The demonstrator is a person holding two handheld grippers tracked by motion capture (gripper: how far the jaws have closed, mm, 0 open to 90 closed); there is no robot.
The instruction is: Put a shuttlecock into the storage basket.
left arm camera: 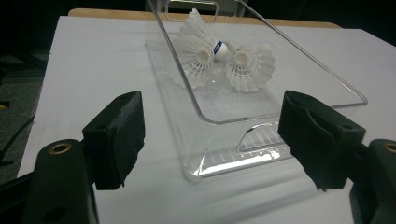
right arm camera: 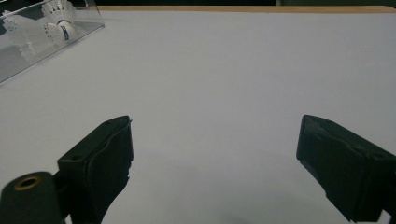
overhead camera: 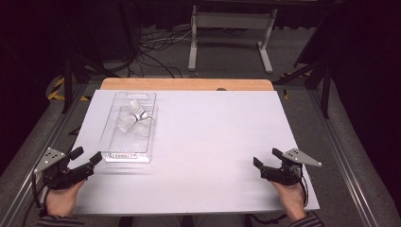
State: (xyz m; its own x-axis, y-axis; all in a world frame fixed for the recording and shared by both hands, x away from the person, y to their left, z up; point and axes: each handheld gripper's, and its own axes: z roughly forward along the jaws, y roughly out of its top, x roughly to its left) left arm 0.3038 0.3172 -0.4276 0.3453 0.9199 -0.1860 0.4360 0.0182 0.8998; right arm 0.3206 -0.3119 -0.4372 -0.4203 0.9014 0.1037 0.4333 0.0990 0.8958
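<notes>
Left gripper [overhead camera: 87, 156] jaws spread wide, nothing between them, parked just short of the near end of the clear, ribbed rectangular plastic tray [left arm camera: 243, 161] straight ahead. White feathered shuttlecocks [left arm camera: 219, 58] clustered in tray's far half, well ahead of left gripper; count looks like three, hard to separate in the overlap. Right gripper [overhead camera: 266, 159] also wide open and empty over bare white table top [right arm camera: 224, 74], tray far off to its front-left.
</notes>
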